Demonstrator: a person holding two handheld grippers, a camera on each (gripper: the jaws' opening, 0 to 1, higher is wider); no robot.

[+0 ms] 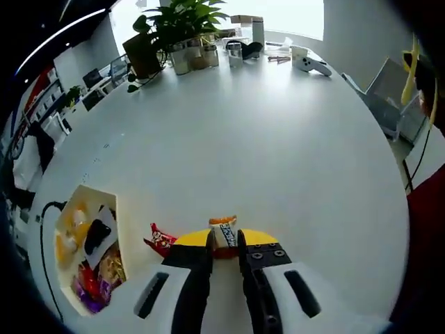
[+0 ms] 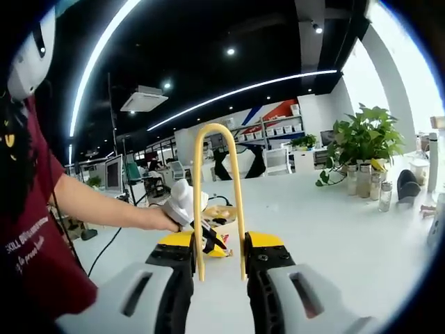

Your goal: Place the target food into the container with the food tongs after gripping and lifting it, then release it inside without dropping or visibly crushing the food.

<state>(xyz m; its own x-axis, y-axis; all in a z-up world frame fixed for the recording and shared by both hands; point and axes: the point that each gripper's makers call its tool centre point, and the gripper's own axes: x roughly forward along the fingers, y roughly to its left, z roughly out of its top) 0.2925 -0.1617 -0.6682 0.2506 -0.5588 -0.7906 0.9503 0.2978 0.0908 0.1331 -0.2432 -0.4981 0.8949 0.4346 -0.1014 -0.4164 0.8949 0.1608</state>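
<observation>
My left gripper is over the white table, its yellow-tipped jaws close together with a small white, orange and blue snack packet between them. Just to its left lies a red packet. A cardboard container with several wrapped snacks stands at the lower left. My right gripper is shut on yellow food tongs, whose two arms run up from between the jaws to a rounded bend at the top. Behind the tongs, a person's hand holds the left gripper over the container.
Potted plants, jars and a white controller stand along the table's far edge. A chair is at the right. A person in a red shirt stands at the left of the right gripper view. Office desks lie beyond.
</observation>
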